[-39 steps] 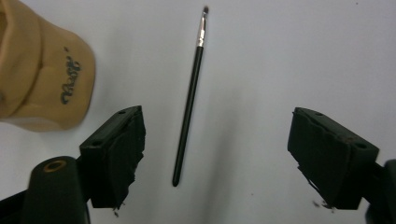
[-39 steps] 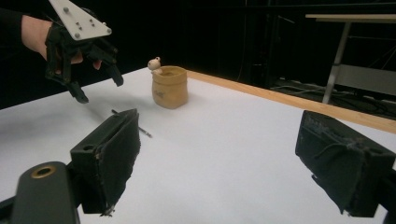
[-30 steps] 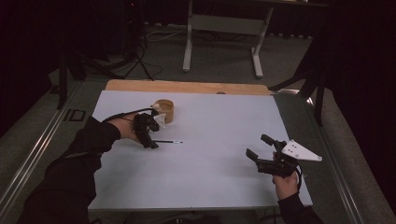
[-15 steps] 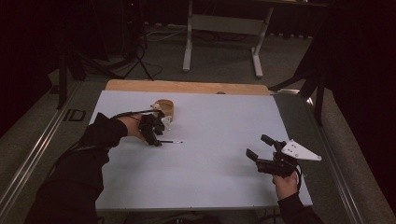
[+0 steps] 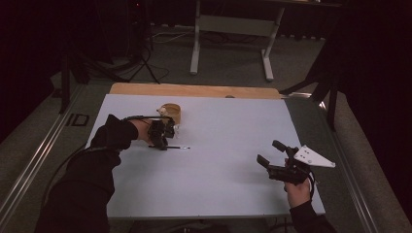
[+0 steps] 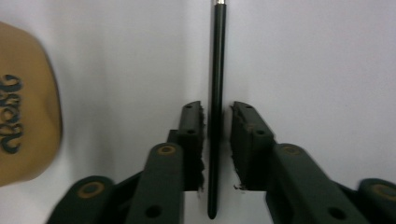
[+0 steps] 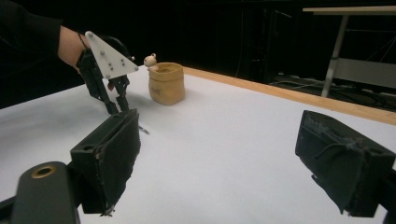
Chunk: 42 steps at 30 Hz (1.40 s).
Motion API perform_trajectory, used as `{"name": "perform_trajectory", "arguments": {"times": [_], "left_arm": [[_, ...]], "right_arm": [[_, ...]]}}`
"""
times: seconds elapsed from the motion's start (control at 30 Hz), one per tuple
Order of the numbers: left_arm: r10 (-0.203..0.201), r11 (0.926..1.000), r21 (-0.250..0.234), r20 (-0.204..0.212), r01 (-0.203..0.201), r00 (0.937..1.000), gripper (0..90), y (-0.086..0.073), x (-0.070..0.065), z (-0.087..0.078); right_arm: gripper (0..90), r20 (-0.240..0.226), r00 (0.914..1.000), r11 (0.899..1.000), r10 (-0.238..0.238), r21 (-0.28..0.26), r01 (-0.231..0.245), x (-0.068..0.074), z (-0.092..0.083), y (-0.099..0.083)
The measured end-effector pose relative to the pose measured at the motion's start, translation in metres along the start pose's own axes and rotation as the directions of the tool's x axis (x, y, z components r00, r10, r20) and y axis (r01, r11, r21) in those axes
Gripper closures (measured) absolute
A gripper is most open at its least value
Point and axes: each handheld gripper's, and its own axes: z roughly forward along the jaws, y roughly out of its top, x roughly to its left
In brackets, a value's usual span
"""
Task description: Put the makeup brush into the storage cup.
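Observation:
A thin black pen point(image 5: 177, 147) point(image 6: 217, 93) lies flat on the white table point(image 5: 218, 184). My left gripper point(image 5: 160, 143) point(image 6: 217, 109) points down over the pen's left part. Its jaws have just been closing and stand close on either side of the pen, with a sliver of gap still showing at each pad. A tan cup point(image 5: 171, 112) point(image 6: 25, 102) point(image 7: 166, 83) stands just behind it. My right gripper point(image 5: 268, 152) point(image 7: 219, 140) hovers wide open at the table's right with nothing between its jaws. It looks toward the left gripper point(image 7: 116, 105).
A small round-headed wooden figure point(image 7: 150, 60) sits at the cup's rim. A wooden strip point(image 5: 194, 90) runs along the table's far edge. Beyond it stand a white-legged table point(image 5: 231, 24) and stands with cables on the floor.
My left gripper has come down and a little to the right onto the pen, and its jaws have narrowed around it. The right gripper has stayed still.

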Motion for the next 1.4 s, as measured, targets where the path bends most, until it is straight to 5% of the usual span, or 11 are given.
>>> {"name": "perform_trajectory", "arguments": {"times": [0.13,0.47,0.5,0.63,0.87,1.0,1.2,1.23,1.27,1.3,1.4], "left_arm": [[-0.014,0.9998,0.013,0.037,0.014,0.9992,85.0,0.002,0.0,0.001],[-0.088,0.9959,0.024,0.022,0.087,0.9959,86.2,0.001,-0.002,-0.003],[-0.118,0.9928,-0.021,-0.009,0.118,0.993,86.2,0.0,-0.003,-0.013],[-0.143,0.9882,-0.057,-0.017,0.142,0.9895,86.3,-0.002,-0.007,-0.023],[-0.2,0.967,-0.166,-0.021,0.194,0.9796,86.3,-0.001,-0.016,-0.043],[-0.25,0.9457,-0.218,-0.011,0.242,0.9682,86.3,0.0,-0.021,-0.051],[-0.322,0.9033,-0.303,-0.012,0.304,0.9465,86.3,0.0,-0.031,-0.06],[-0.322,0.9033,-0.303,-0.012,0.304,0.9465,86.3,0.0,-0.031,-0.06],[-0.356,0.8777,-0.348,-0.012,0.33,0.9344,86.3,-0.001,-0.036,-0.065],[-0.373,0.8624,-0.366,0.007,0.349,0.9278,86.3,-0.002,-0.037,-0.067],[-0.399,0.8282,-0.419,0.025,0.372,0.9167,86.3,-0.003,-0.045,-0.073]], "right_arm": [[13.8,-0.003,1.0,1.0,0.002,0.001,-0.002,0.0,0.0,0.0],[13.7,-0.003,1.0,1.0,-0.005,0.001,0.005,0.002,0.0,0.001],[13.8,-0.003,1.0,1.0,-0.005,-0.001,0.005,0.002,0.0,0.001],[13.8,-0.004,1.0,1.0,-0.008,-0.003,0.008,0.002,0.0,0.002],[13.8,-0.008,0.9999,1.0,-0.013,-0.004,0.013,0.004,0.001,0.002],[13.7,-0.009,0.9997,1.0,-0.021,-0.003,0.021,0.005,0.001,0.003],[13.7,-0.013,0.9996,1.0,-0.024,0.002,0.024,0.006,0.003,0.002],[13.7,-0.013,0.9996,1.0,-0.024,0.002,0.024,0.006,0.003,0.002],[13.8,-0.014,0.9996,1.0,-0.024,0.004,0.024,0.006,0.003,0.002],[13.8,-0.01,0.9995,1.0,-0.028,0.011,0.028,0.007,0.004,0.002],[13.8,-0.008,0.9989,0.999,-0.046,0.019,0.046,0.009,0.004,0.003]]}}
